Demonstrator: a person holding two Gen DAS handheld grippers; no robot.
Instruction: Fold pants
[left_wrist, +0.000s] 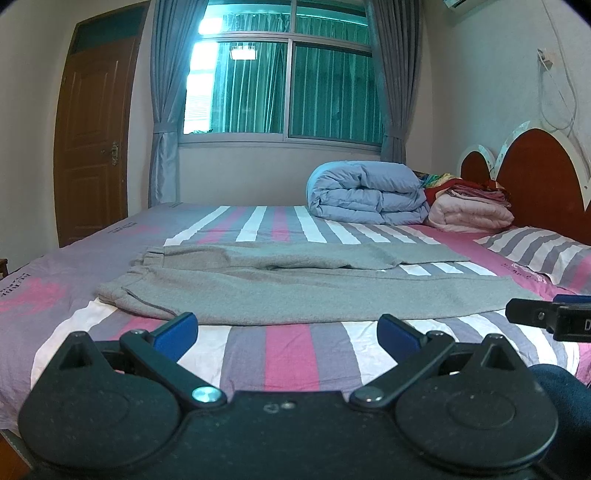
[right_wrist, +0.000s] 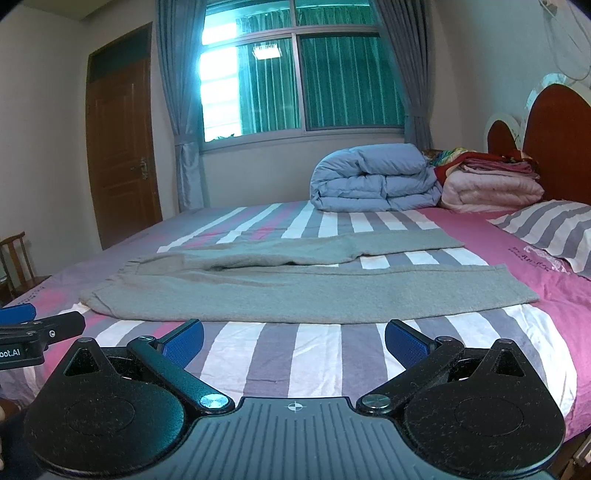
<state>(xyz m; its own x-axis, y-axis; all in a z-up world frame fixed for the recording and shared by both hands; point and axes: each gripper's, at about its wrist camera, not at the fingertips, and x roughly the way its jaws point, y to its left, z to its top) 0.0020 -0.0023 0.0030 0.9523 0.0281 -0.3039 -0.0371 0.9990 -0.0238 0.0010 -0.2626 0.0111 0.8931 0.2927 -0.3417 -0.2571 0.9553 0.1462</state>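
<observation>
Right, both grippers hang at the near edge of the bed, jaws spread wide, nothing between them. Left gripper (left_wrist: 286, 330) and right gripper (right_wrist: 293, 338) sit side by side, short of the cloth, not touching it.

Just beyond them the gray pants (left_wrist: 295, 284) lie flat on the striped sheet (left_wrist: 288, 354), across the bed: waistband toward the left edge, leg ends toward the right, near the pillow (left_wrist: 535, 254). The two legs are splayed apart, with a strip of sheet showing between them at the hem end. The near leg runs along the near edge, the far leg angles away.

Far corner by the headboard (left_wrist: 535, 173): a rolled blue quilt (left_wrist: 365, 194) and a stack of pink blankets (left_wrist: 469, 212), well apart from the pants. Window and door behind.

No fold started yet, by the look of it. Risks: the jaws could pinch sheet along with pants and drag the bedding up; grabbing only the top layer would leave the fold crooked; uneven lifting of the two ends would let the soft knit sag and bunch.
</observation>
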